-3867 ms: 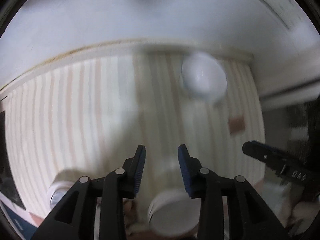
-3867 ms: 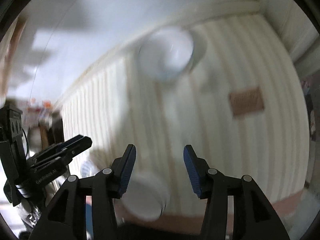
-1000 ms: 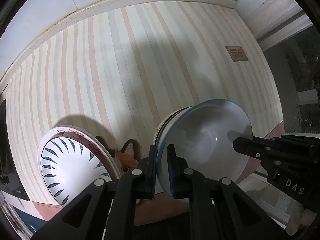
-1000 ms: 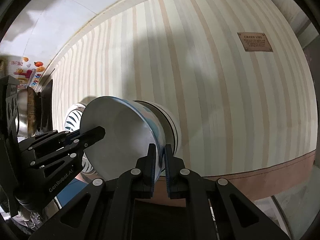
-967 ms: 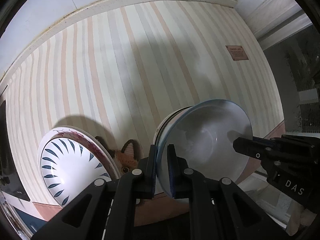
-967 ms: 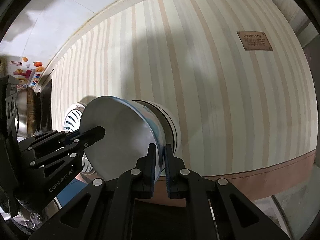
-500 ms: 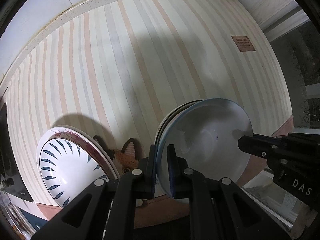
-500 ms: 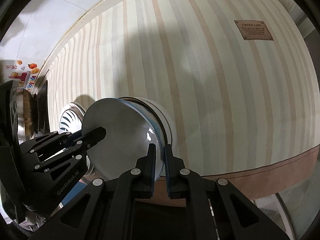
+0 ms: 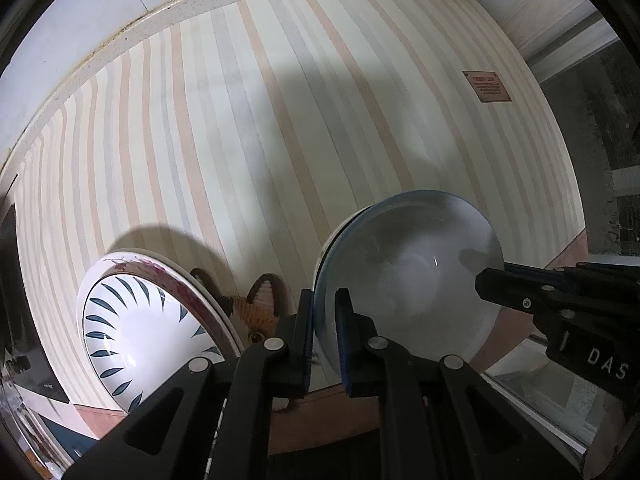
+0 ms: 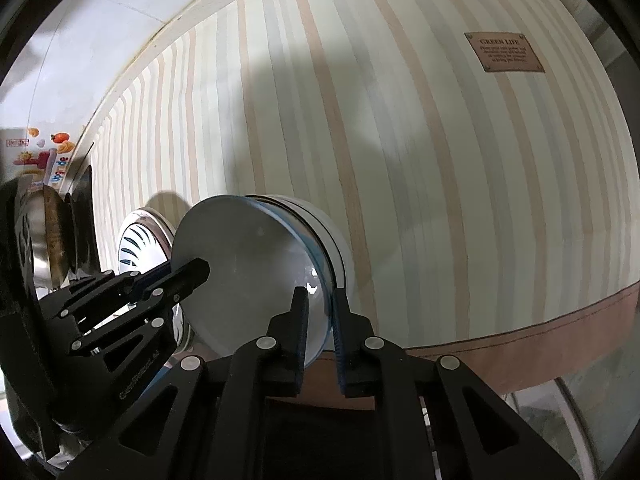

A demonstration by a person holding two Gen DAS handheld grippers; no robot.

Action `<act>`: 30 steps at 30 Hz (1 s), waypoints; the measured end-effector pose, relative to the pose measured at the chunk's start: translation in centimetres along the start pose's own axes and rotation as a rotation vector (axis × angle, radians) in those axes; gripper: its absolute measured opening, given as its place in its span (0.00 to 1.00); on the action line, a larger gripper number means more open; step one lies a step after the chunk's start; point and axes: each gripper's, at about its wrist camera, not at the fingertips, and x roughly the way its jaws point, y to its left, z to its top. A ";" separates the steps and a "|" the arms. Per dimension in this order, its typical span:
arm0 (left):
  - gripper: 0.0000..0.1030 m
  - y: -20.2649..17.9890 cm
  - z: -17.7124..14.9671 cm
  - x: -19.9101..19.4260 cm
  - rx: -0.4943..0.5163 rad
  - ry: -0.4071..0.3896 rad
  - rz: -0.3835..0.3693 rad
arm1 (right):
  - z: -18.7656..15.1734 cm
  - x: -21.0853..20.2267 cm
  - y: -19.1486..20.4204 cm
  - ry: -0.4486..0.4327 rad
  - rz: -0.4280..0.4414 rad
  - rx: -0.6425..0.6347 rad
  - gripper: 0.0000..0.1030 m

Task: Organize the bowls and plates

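A: Where are my jaws?

B: The left gripper (image 9: 325,334) and the right gripper (image 10: 319,334) are both pinched narrow on opposite rims of the grey bowl (image 9: 408,280), which is nested in the white bowl (image 10: 338,240) at the near edge of the striped desk (image 9: 260,140).

A: And to the left?

B: The leaf-patterned plate (image 9: 136,340), close beside.

A: Then I'd keep both grips level, move them together, and watch the rim doesn't slip; glazed ware looks slick.
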 end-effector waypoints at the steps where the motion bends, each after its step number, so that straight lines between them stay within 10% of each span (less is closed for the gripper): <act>1: 0.09 0.1 -0.1 -0.3 -0.001 -0.003 -0.002 | -0.1 -0.1 0.0 0.001 0.006 0.004 0.15; 19: 0.23 0.1 -4.8 -13.4 0.042 -0.185 -0.066 | -8.4 -12.1 5.9 -0.263 -0.038 -0.113 0.66; 26: 0.38 0.4 -6.6 -16.1 0.039 -0.215 -0.090 | -11.7 -15.3 6.8 -0.329 -0.064 -0.129 0.76; 30: 0.71 0.7 -7.3 -17.1 0.043 -0.221 -0.107 | -12.7 -16.2 7.1 -0.342 -0.070 -0.126 0.83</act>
